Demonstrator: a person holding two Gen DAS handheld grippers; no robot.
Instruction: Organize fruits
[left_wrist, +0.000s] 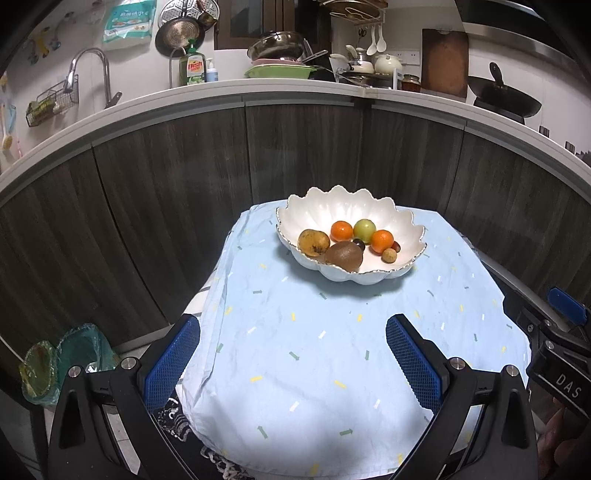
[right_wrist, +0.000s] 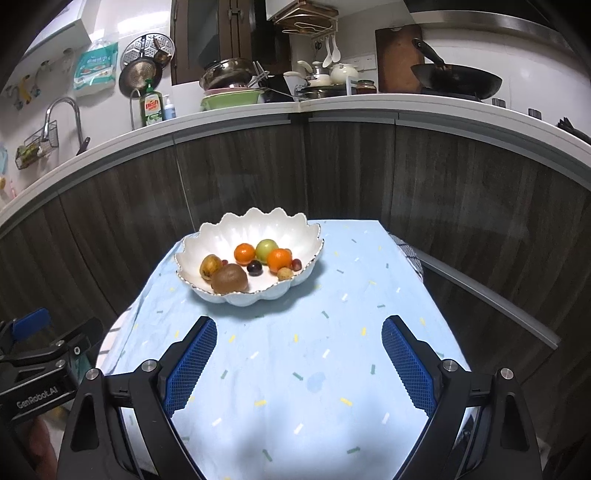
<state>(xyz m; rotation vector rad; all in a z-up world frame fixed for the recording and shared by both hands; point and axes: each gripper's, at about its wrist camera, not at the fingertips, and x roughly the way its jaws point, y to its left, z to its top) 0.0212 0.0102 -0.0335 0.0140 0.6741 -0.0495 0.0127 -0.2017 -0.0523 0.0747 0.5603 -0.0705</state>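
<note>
A white scalloped bowl (left_wrist: 402, 221) (right_wrist: 221, 240) stands at the far end of a small table under a light blue cloth (left_wrist: 314, 350) (right_wrist: 314, 369). In it lie a brown kiwi (left_wrist: 344, 254) (right_wrist: 229, 278), a yellow-brown pear (left_wrist: 313, 242) (right_wrist: 209, 266), two oranges (left_wrist: 341, 230) (right_wrist: 279, 259), a green apple (left_wrist: 364, 229) (right_wrist: 267, 249) and several small fruits, one a dark grape (right_wrist: 254, 267). My left gripper (left_wrist: 293, 332) is open and empty, held back from the bowl over the cloth. My right gripper (right_wrist: 299, 332) is open and empty likewise.
Dark wood cabinet fronts (left_wrist: 184, 184) rise behind the table under a white counter (left_wrist: 258, 88) with dishes, pots, a wok (right_wrist: 456, 82) and a sink tap (left_wrist: 92, 70). Bagged bins (left_wrist: 66, 365) stand on the floor at the left. The right gripper's body (left_wrist: 554, 354) shows beside the table.
</note>
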